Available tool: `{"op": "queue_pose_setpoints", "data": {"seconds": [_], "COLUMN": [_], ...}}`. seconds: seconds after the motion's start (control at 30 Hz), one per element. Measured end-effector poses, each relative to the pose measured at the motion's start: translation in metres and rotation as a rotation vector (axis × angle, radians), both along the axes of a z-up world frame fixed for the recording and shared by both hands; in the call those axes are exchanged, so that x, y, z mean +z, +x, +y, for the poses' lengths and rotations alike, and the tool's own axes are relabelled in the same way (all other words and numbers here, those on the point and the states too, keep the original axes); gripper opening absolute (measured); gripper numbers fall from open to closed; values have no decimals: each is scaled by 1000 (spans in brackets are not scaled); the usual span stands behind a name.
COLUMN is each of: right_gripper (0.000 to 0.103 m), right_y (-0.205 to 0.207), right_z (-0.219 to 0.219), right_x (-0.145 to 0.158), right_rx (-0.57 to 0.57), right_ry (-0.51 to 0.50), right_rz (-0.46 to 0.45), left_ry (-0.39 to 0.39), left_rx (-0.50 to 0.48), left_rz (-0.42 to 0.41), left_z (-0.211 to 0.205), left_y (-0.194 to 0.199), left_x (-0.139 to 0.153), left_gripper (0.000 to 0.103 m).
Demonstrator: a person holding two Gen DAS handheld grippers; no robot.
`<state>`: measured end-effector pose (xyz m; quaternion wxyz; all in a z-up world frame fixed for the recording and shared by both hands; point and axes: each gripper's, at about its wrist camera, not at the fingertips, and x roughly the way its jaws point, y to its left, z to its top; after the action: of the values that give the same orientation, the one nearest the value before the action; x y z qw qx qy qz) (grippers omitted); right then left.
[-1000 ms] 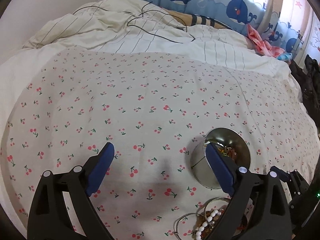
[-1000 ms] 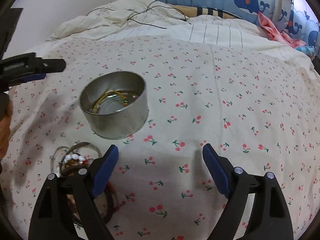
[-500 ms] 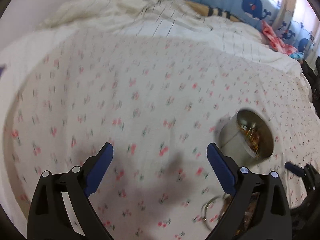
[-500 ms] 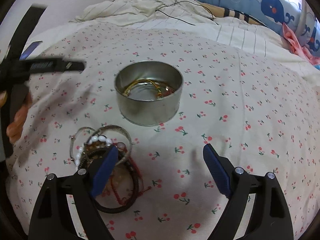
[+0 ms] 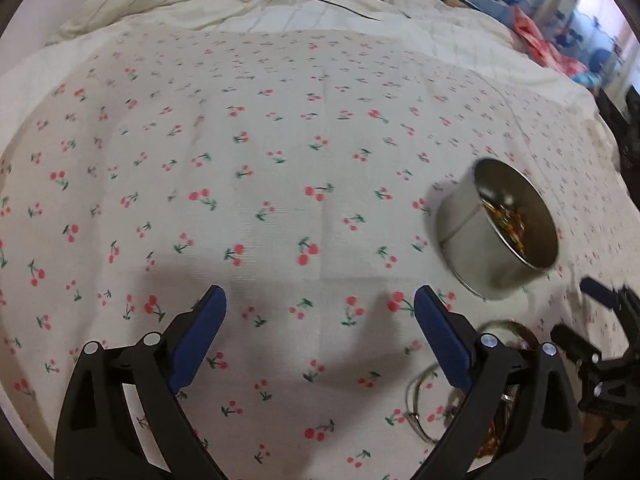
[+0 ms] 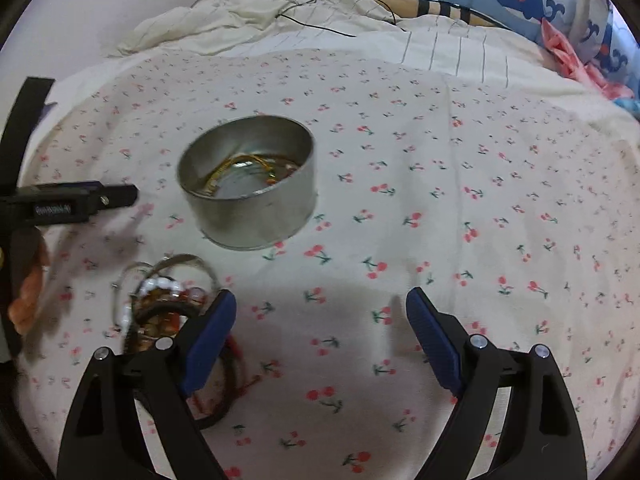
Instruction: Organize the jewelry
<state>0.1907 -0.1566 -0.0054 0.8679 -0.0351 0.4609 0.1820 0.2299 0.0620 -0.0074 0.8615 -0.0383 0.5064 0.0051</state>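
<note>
a: are the fingers of the left gripper (image 5: pixel 320 320) holding anything?

b: no, they're spread wide over bare cherry-print bedsheet (image 5: pixel 280 160). the round metal tin (image 5: pixel 496 232) sits beyond and outside its right finger, gold pieces in it.

a: and the right gripper (image 6: pixel 320 320)?

b: also spread, nothing between them. the pile of bracelets (image 6: pixel 168 312) lies on the bed against its left finger (image 6: pixel 208 340), partly under it. the tin (image 6: pixel 248 188) is ahead, a little left.

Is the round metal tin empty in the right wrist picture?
No, the tin already holds some gold-coloured jewelry on its bottom.
</note>
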Motion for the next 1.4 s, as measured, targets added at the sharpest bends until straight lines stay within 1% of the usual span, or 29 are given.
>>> {"op": "queue_pose_setpoints", "data": {"seconds": [0.07,0.13,0.27,0.33,0.37,0.4,0.47,0.57,0.63,0.7,0.73,0.77,0.87,0.93,0.97,1.07,1.17,1.23,1.3,1.4], "right_gripper": [83,83,83,74,66,60,54,54,54,52,50,44,32,28,25,24,24,23,17,14], "right_y": [-2,-3,0,1,3,3,4,1,0,1,3,6,12,13,14,13,11,9,7,10], "right_z": [1,0,-3,-2,-2,-1,6,20,28,34,35,36,39,40,43,51,57,60,61,52], "right_x": [4,5,-1,-5,-7,-9,-11,-9,-7,-6,-6,-7,-12,-14,-15,-17,-20,-20,-20,-20], "right_rx": [45,81,78,66,65,66,74,113,125,123,120,106,95,103,110,129,144,153,135,73], "right_ry": [37,67,132,151,169,190,208,204,189,180,179,173,145,130,118,58,11,-24,-64,-102], "right_rz": [20,46,87,90,99,108,113,97,85,69,70,75,86,93,91,79,67,49,24,5], "left_ry": [-6,2,15,19,27,32,28,15,-28,-39,-39,-34,12,56,73,139,210,251,276,336], "left_rx": [-37,-41,-27,-31,-34,-37,-53,-76,-104,-126,-135,-146,-146,-174,-191,-273,-317,-333,-321,-260], "left_rz": [3,6,30,40,41,40,41,46,63,69,71,80,90,94,97,124,142,134,125,97], "left_z": [-4,-4,-4,-5,-6,-7,-10,-13,-16,-19,-20,-21,-22,-24,-25,-38,-49,-56,-56,-46], "left_y": [-4,-6,-2,-2,-1,-2,-3,-4,-4,-6,-7,-7,-7,-9,-10,-16,-20,-20,-20,-20], "left_x": [1,1,-3,-5,-5,-6,-5,-4,-5,-4,-4,-5,-9,-8,-8,-16,-25,-28,-28,-24], "left_gripper": [91,91,91,91,91,91,91,91,91,91,91,91,91,91,91,91,91,91,92,92]}}
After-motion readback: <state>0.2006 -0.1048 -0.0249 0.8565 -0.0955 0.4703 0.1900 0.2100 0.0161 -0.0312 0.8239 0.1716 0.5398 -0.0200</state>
